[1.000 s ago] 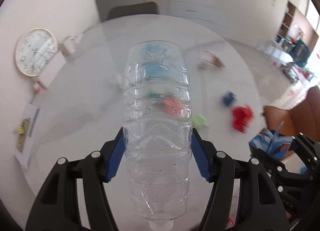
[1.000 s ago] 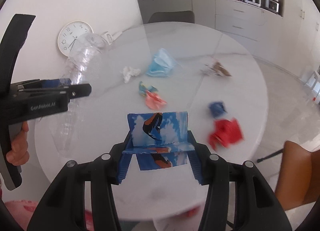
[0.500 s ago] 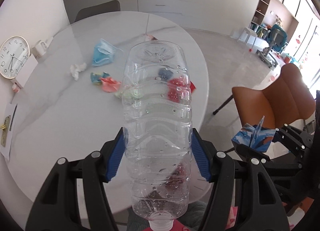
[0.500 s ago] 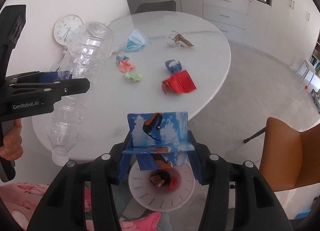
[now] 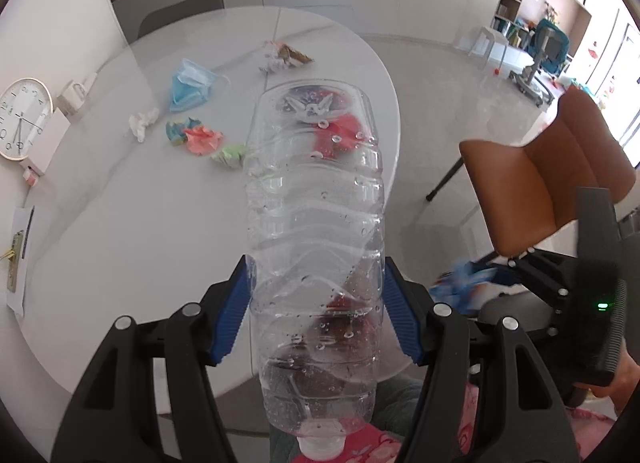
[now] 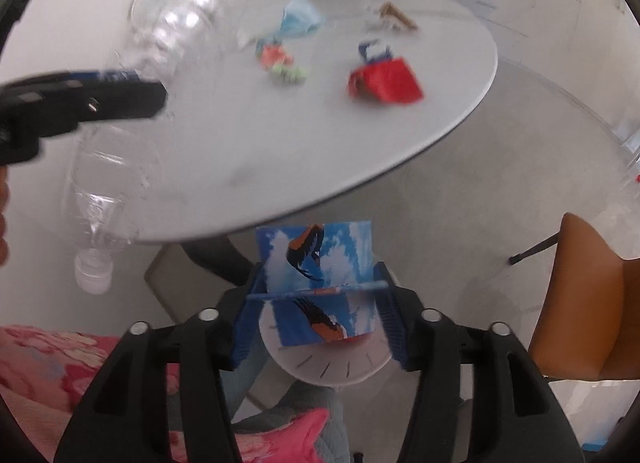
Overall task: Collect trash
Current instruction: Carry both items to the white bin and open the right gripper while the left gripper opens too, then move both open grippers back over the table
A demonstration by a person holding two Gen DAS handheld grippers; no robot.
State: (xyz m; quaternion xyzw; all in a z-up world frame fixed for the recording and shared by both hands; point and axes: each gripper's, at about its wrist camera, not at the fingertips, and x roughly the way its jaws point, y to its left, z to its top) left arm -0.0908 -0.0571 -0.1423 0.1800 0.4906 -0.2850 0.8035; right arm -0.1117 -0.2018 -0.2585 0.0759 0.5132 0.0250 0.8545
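My left gripper [image 5: 316, 311] is shut on a clear empty plastic bottle [image 5: 316, 223], cap end toward me, held off the near edge of the round white table [image 5: 120, 223]. The bottle also shows in the right wrist view [image 6: 160, 43]. My right gripper [image 6: 316, 295] is shut on a folded blue picture card [image 6: 316, 259] and holds it below the table edge, above a round white bin [image 6: 332, 363] with a slotted rim. Loose trash lies on the table: a blue face mask [image 5: 192, 83], a white tissue [image 5: 142, 123], crumpled coloured papers [image 5: 200, 137], a red wrapper [image 6: 384, 81].
A wall clock [image 5: 20, 119] leans at the table's left edge, with a paper and keys [image 5: 16, 251] nearer. A brown chair [image 5: 540, 183] stands on the floor to the right. Pink floral fabric [image 6: 48, 367] lies low at the left.
Both grippers have drawn back from over the table toward its near edge. The right gripper with the card has dropped lower, over the white bin. Both holds are unchanged.
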